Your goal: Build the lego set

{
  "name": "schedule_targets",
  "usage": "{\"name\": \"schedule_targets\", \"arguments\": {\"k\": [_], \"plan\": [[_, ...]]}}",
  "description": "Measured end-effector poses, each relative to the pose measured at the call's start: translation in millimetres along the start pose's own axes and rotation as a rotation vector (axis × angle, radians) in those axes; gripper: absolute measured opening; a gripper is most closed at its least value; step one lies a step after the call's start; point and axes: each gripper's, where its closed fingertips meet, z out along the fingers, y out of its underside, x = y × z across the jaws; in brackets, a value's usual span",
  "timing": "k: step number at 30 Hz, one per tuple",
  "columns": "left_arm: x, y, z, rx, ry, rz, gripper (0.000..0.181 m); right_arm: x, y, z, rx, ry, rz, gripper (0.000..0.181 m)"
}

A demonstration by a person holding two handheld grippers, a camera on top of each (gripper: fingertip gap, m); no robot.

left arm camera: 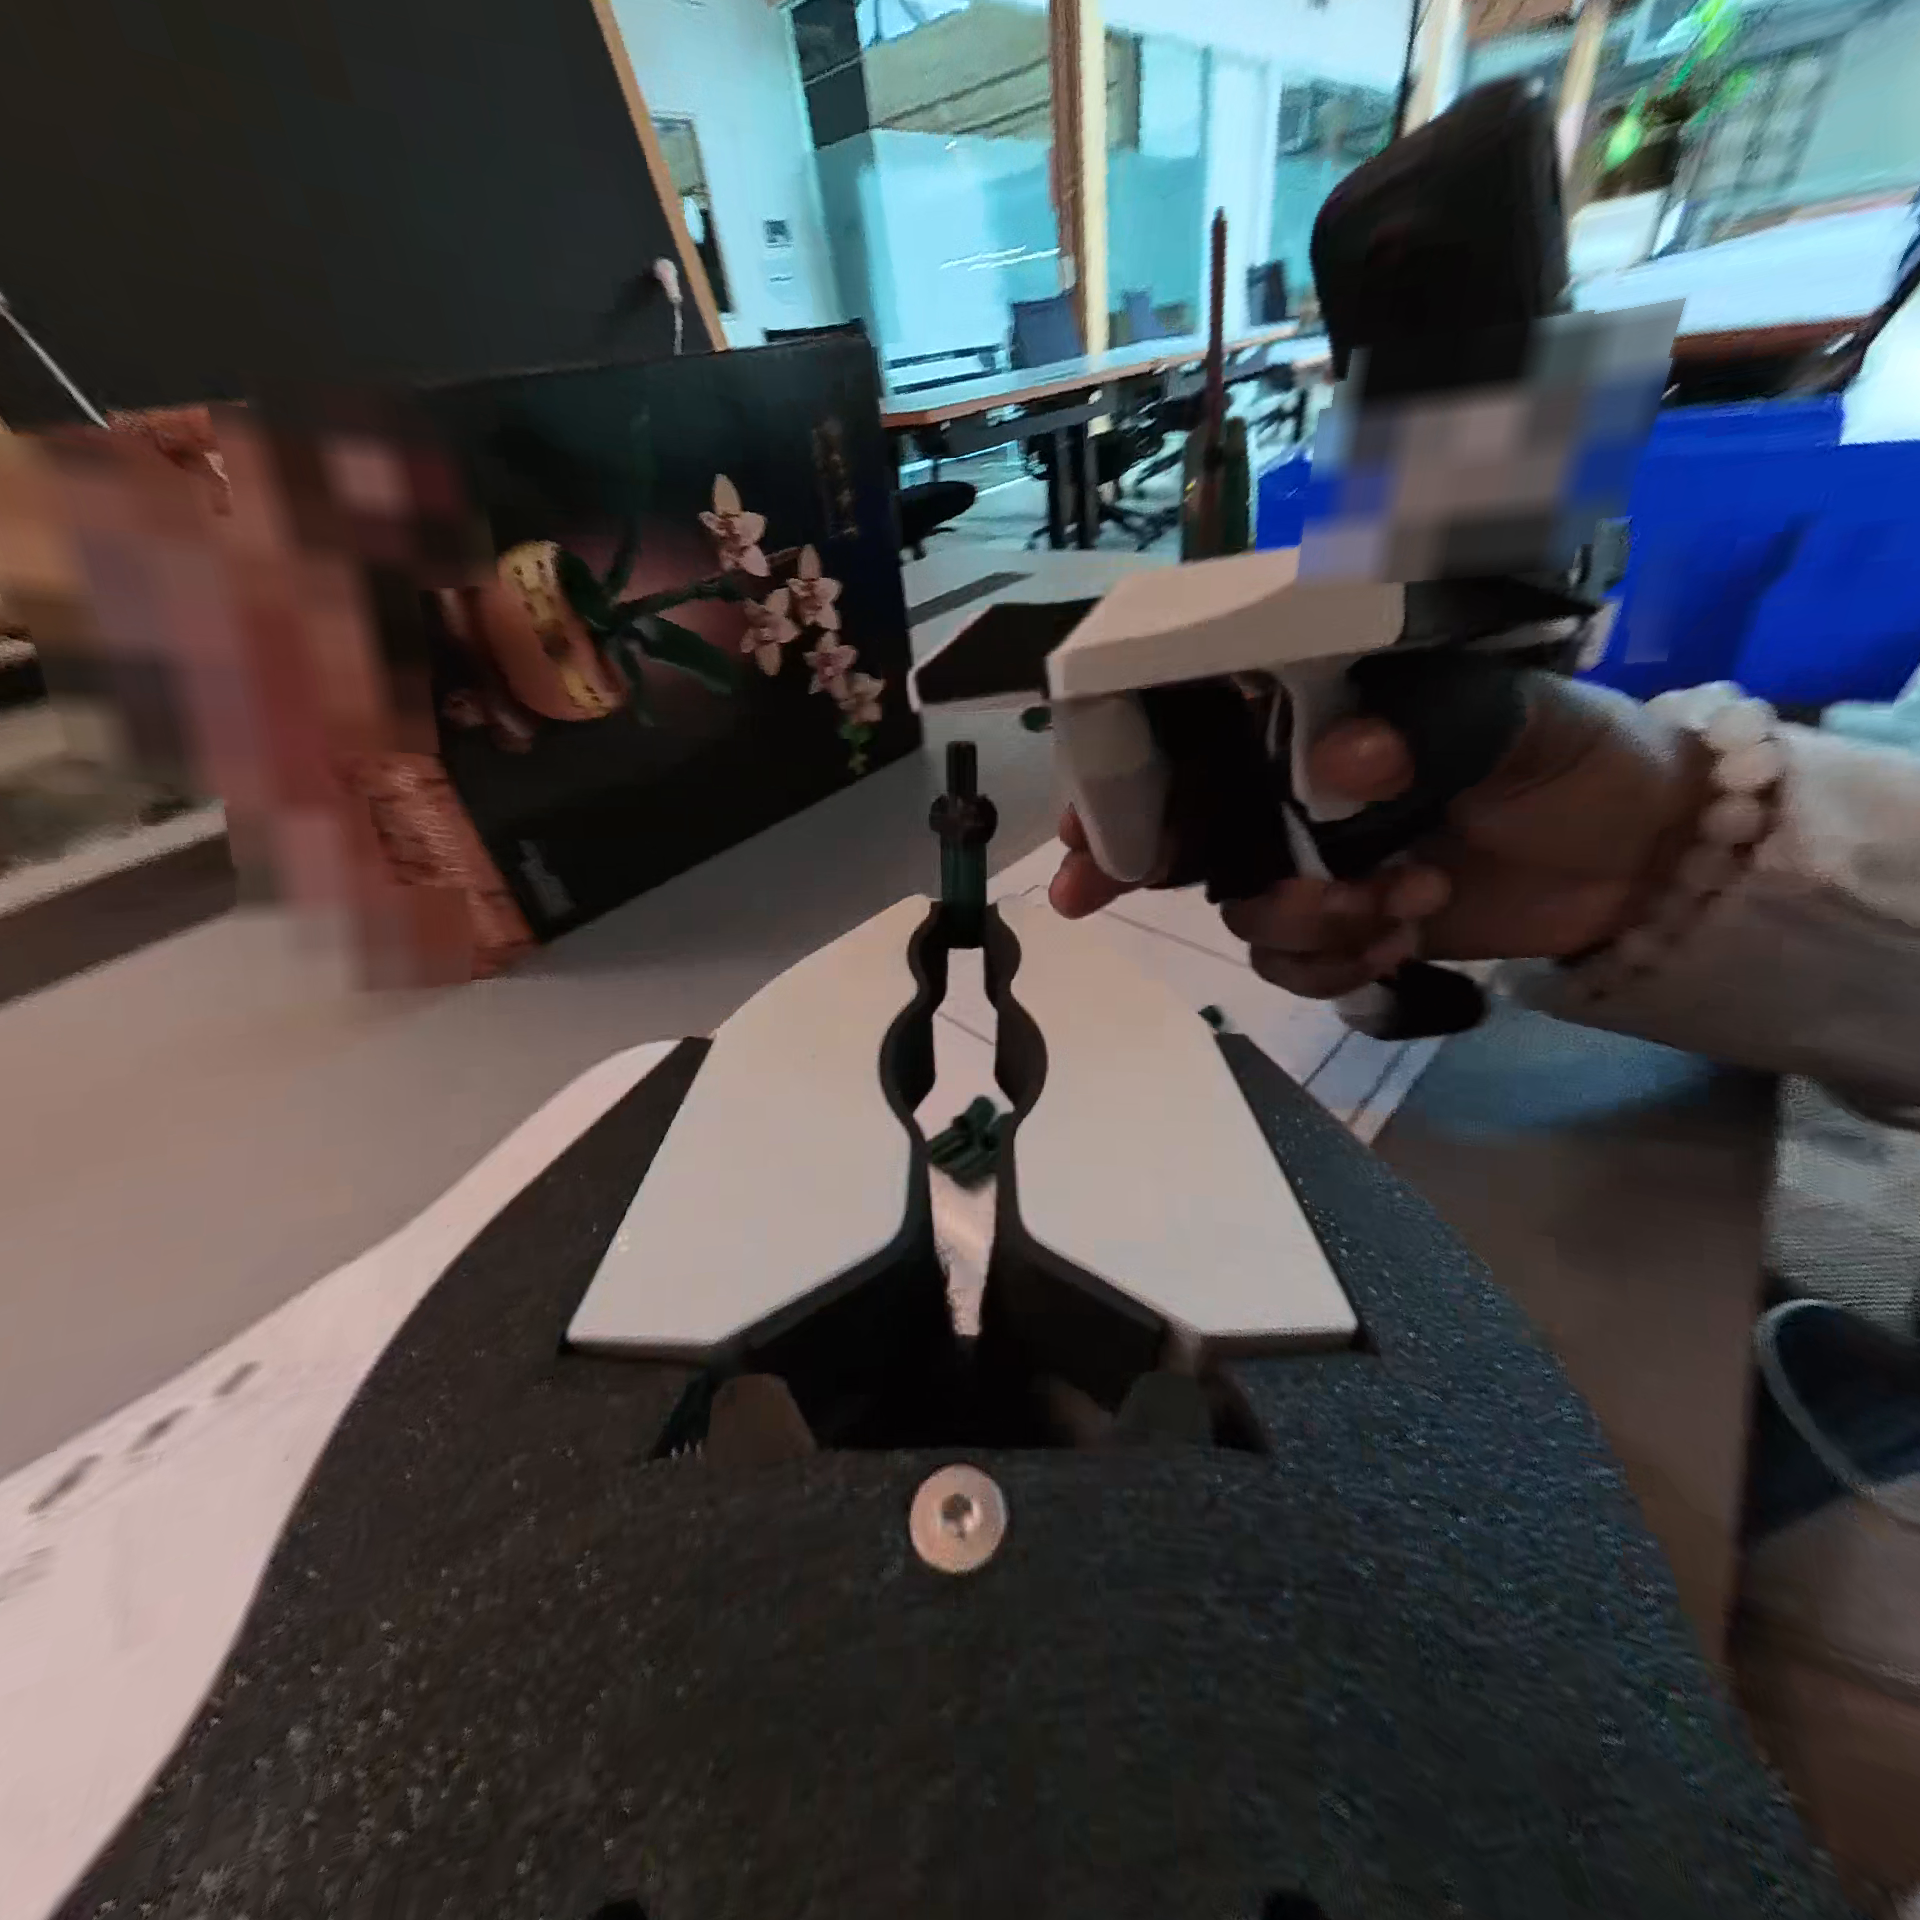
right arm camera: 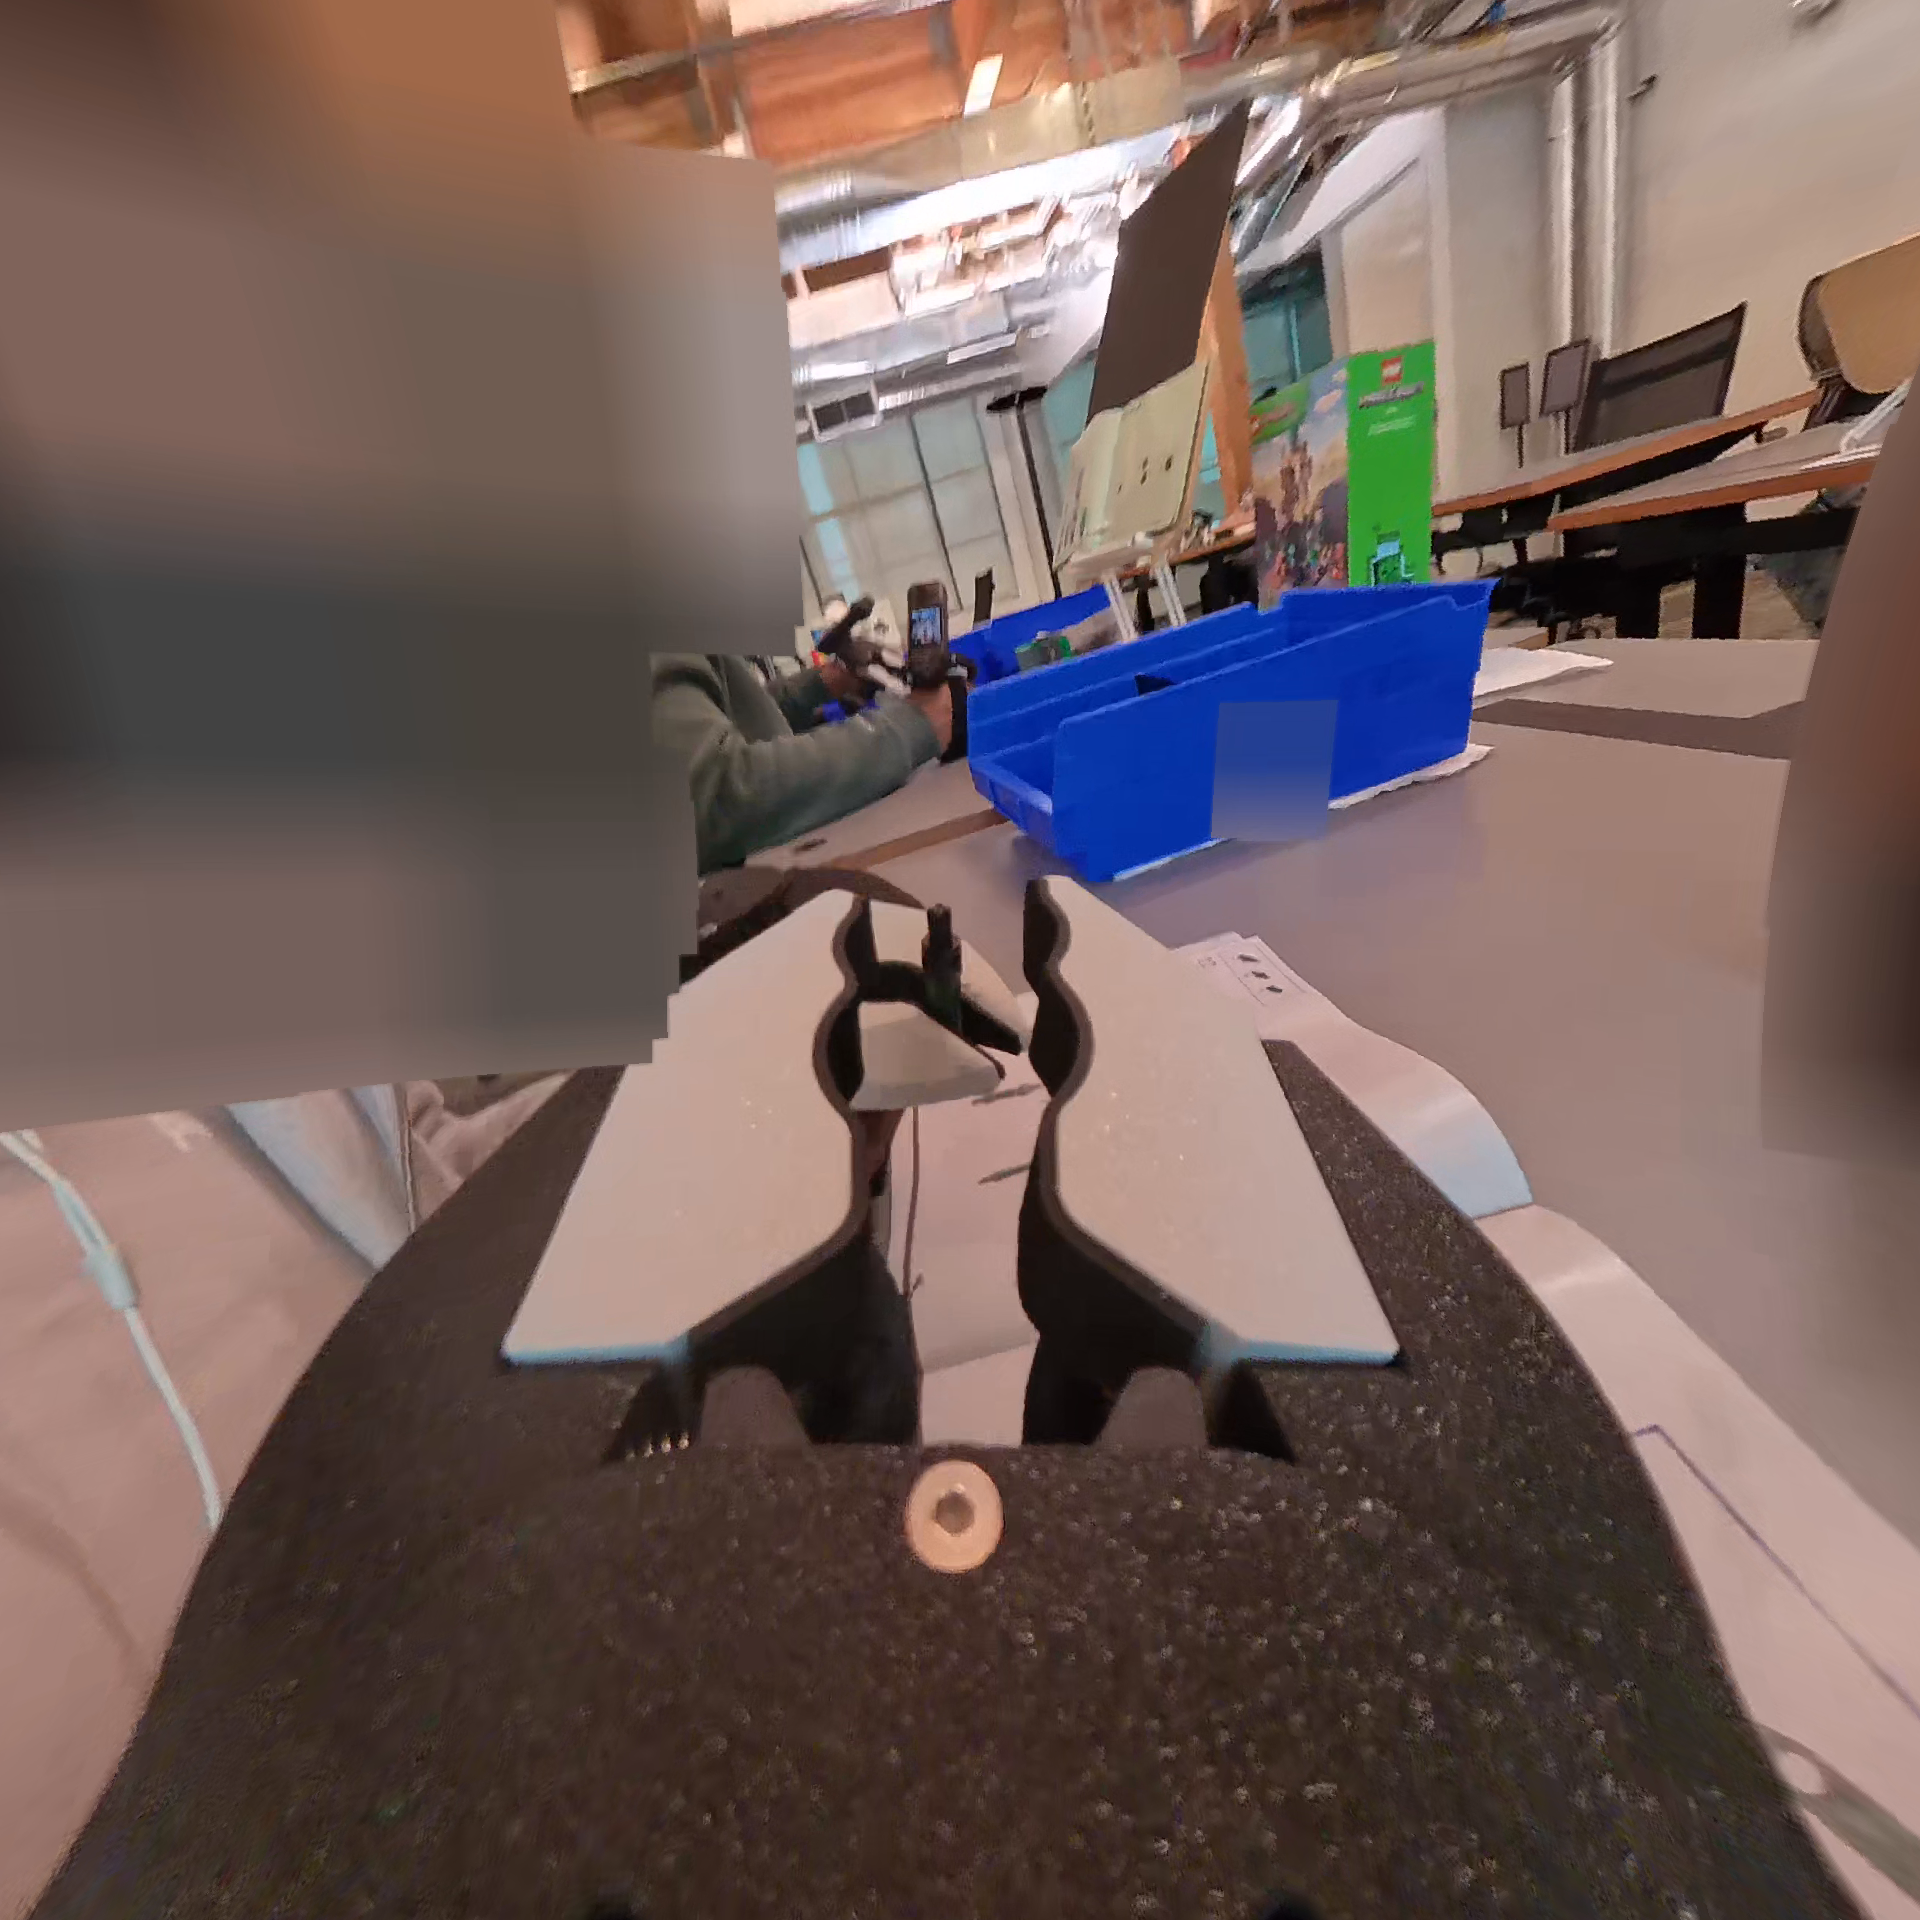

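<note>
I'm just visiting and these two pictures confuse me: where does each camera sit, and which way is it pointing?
Left wrist view: sits on the left gripper, looking along its fingers, which pinch a dark green lego stem; beyond stand the flower-picture box and the person's right hand holding the right gripper.
Right wrist view: sits on the right gripper, jaws apart, facing blue bins; a pale sleeve shows.
Shared: the stem and the left gripper's tips.

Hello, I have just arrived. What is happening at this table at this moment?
A person is building a lego set with two handheld grippers. The left gripper has its jaws closed on a thin dark green stem piece, held upright above the grey table. The right gripper, jaws open, points at that piece. The orchid set box stands behind.
</note>
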Motion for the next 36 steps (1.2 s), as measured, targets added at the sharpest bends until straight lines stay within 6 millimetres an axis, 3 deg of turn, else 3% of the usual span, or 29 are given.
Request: {"name": "schedule_targets", "arguments": {"k": [4, 7, 10, 17, 21, 26, 33, 36], "plan": [[5.1, 1.6, 0.8, -0.005, 0.076, -0.093, 0.005, -1.8, 7.1, 3.8, -0.099, -0.018, -0.036, 0.025], [10.3, 4.2, 2.5, -0.021, 0.104, -0.097, 0.005, -2.4, 15.2, 6.2, -0.172, -0.021, -0.071, 0.008], [12.8, 5.9, 3.6, -0.028, 0.121, -0.106, 0.006, -0.2, 16.3, 5.2, -0.186, 0.019, -0.086, 0.005], [5.6, 6.6, 3.9, -0.022, 0.053, -0.023, 0.011, 6.5, 17.4, 6.6, -0.056, 0.103, 0.219, 0.004], [5.5, 9.2, 5.0, -0.039, 0.018, 0.056, 0.016, 8.0, 22.0, 7.1, -0.056, 0.111, 0.263, 0.004], [2.3, 6.7, 3.9, -0.026, -0.036, 0.134, 0.007, 4.2, 19.1, 7.5, -0.06, 0.121, 0.224, 0.004], [11.1, -1.4, 1.7, 0.057, 0.015, 0.065, 0.006, -7.0, 13.1, 3.3, -0.04, 0.116, 0.058, 0.005], [18.0, -8.4, -1.6, 0.117, 0.073, 0.032, 0.006, -9.9, 1.5, -4.1, 0.009, 0.136, -0.133, 0.035]]}}
